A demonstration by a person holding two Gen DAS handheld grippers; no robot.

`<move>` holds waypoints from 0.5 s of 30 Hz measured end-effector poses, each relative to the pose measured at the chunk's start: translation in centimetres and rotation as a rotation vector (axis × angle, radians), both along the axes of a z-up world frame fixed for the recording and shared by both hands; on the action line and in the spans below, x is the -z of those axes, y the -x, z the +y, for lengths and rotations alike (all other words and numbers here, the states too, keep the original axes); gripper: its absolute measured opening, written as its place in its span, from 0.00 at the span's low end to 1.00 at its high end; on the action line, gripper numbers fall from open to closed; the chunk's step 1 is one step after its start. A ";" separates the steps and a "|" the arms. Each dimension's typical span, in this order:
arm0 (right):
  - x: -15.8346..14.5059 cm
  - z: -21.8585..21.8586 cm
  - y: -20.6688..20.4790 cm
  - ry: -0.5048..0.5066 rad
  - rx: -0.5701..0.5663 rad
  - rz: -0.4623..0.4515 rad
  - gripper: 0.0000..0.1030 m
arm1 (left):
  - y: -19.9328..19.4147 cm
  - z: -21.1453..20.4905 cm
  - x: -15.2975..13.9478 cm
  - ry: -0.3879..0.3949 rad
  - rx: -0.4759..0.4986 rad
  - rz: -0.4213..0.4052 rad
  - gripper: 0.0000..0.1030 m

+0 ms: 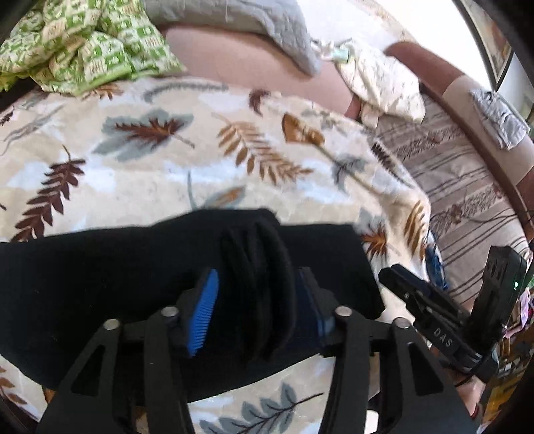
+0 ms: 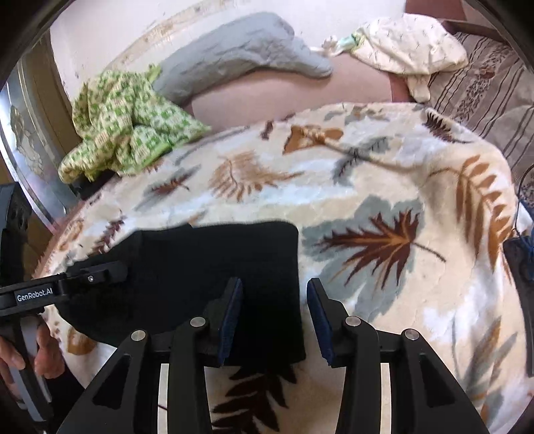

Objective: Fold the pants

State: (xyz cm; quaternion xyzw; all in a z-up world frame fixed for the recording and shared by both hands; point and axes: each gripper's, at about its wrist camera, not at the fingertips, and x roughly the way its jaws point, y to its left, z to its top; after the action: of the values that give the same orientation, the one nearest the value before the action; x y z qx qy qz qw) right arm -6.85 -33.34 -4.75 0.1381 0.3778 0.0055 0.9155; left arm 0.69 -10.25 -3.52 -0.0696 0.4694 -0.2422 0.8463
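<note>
In the left wrist view, we see the left tongs [image 1: 257, 310] with a bunched, ridged fold of the black fabric pants [image 1: 116, 267] standing between their blue ribbed pads [image 1: 203, 317]. The fold fills most of the gap, but we cannot tell whether the pads press on it. The pants lie as a flat dark band across the cream plush blanket with brown and grey leaf print [image 1: 167, 150] that covers the bed. The right tongs [image 1: 434, 313] show at the right edge, just beside the end of the pants. Farther back lie a crumpled green-and-white patterned cloth [image 1: 86, 46], a grey quilted cushion [image 1: 250, 20] and a cream printed cushion [image 1: 383, 83].

In the right wrist view, we see the right tongs [image 2: 275, 317] partly open over the blanket [image 2: 367, 173]. The right edge of the pants [image 2: 217, 253] lies under the left pad and reaches into the gap, with nothing gripped. The left tongs [image 2: 100, 272] come in from the left edge over the pants, with a person's fingers [image 2: 46, 350] on the handle below. The green-and-white cloth [image 2: 126, 127] and the grey cushion [image 2: 247, 46] sit near the wall.
</note>
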 end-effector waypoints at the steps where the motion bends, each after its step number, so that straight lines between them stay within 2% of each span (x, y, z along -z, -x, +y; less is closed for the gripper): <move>1: -0.3 0.2 0.0 -0.010 -0.012 -0.009 0.41 | 0.0 -0.2 -0.2 -0.005 -0.005 -0.008 0.48; 6: -0.5 1.4 -1.1 -0.020 -0.054 -0.005 0.37 | -0.9 -1.4 0.8 -0.041 -0.045 -0.003 0.48; 10: 0.8 1.7 -2.9 -0.042 -0.052 0.029 0.33 | -1.8 -1.9 2.6 -0.094 -0.080 0.018 0.48; 12: 1.5 1.5 -3.8 -0.056 -0.047 0.044 0.28 | -2.4 -1.8 3.6 -0.099 -0.095 0.042 0.48; 15: 2.8 1.4 -5.1 -0.082 -0.050 0.086 0.28 | -2.6 -1.9 4.1 -0.100 -0.102 0.047 0.49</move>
State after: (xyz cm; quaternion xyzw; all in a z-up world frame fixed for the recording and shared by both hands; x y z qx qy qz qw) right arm -1.71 -31.93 -7.58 0.1659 0.4194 0.0382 0.8917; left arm 3.33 -12.12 -7.65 -0.0566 0.4965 -0.1733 0.8487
